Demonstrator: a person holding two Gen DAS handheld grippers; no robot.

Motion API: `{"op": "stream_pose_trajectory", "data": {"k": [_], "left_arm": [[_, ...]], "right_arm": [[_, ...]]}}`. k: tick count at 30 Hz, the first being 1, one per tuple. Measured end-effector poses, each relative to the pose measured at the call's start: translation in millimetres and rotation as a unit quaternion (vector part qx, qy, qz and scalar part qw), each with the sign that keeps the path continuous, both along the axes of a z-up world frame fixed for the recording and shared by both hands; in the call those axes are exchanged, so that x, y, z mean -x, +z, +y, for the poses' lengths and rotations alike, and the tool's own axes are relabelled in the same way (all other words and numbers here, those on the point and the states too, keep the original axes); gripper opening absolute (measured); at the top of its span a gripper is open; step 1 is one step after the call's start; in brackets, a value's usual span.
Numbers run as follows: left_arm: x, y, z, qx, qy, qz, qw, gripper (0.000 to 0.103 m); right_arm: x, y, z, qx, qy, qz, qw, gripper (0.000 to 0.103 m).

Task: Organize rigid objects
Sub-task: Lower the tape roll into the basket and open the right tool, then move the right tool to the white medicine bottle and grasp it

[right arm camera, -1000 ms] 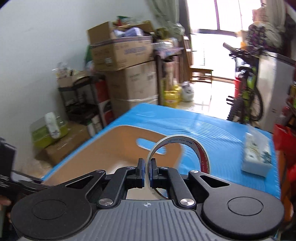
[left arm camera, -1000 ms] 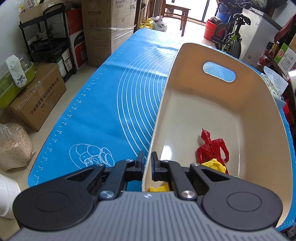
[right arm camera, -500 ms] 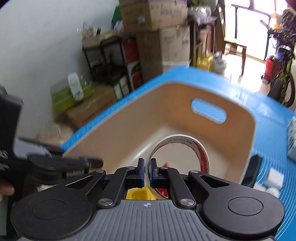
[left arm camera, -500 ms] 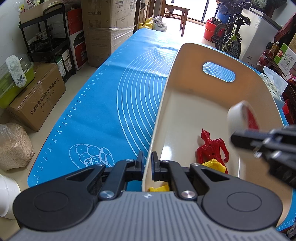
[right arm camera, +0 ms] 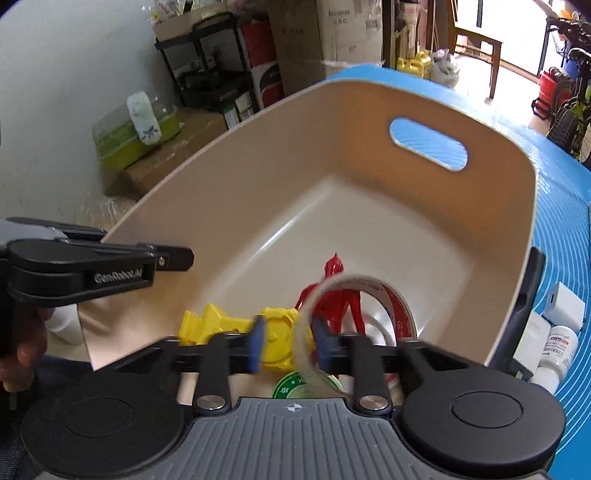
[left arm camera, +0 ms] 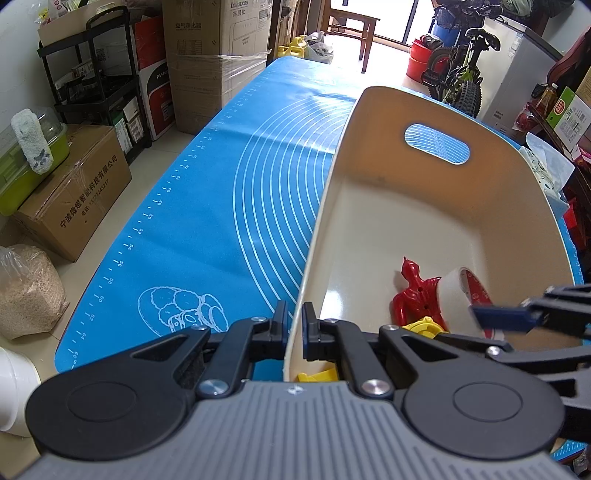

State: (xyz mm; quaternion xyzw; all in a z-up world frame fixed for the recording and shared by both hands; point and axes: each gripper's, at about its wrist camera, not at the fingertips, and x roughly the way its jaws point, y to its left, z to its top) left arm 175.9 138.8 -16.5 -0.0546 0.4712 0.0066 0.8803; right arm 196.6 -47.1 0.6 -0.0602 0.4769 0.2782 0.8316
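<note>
In the lower middle of the right wrist view, the light, stiff tape roll (right arm camera: pixel 354 306) sits in the bin (right arm camera: pixel 236 177), best gripped across its thin wall, between the right gripper (right arm camera: pixel 286 341) jaws, just opened and released, while the left gripper (left arm camera: pixel 293 328) jaws stay clenched on the bin's rim.

Bright daylight from the doorway (left arm camera: pixel 384 22) at twelve o'clock, blown out white there; soft glare on the bin floor (right arm camera: pixel 280 236); strong fisheye bending and dark corners; motion blur on the tape roll (right arm camera: pixel 354 295) and blue pads (right arm camera: pixel 256 343); elsewhere sharp
</note>
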Motion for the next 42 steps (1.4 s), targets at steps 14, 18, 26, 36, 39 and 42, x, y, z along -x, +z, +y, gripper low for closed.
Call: {"op": "stream_pose_trajectory", "data": {"k": [14, 18, 26, 36, 39, 42], "left_arm": [[0, 0, 0, 0.000, 0.000, 0.000, 1.0000, 0.009], [0, 0, 0, 0.000, 0.000, 0.000, 1.0000, 0.009], [0, 0, 0, 0.001, 0.000, -0.001, 1.0000, 0.009], [0, 0, 1, 0.001, 0.000, -0.001, 1.0000, 0.009], [0, 0, 1, 0.001, 0.000, -0.001, 1.0000, 0.009], [0, 0, 1, 0.001, 0.000, -0.001, 1.0000, 0.009]], "right_arm": [[0, 61, -55, -0.039, -0.050, -0.064, 0.996, 0.084], [-5, 69, -88, -0.032, -0.088, -0.089, 0.992, 0.088], [-25, 37, -160, 0.024, -0.176, -0.075, 0.981, 0.090], [-37, -31, -209, 0.047, -0.269, -0.015, 0.962, 0.090], [-40, -44, -215, 0.018, -0.298, -0.002, 0.954, 0.089], [-42, -56, -217, 0.002, -0.321, -0.001, 0.947, 0.089]]}}
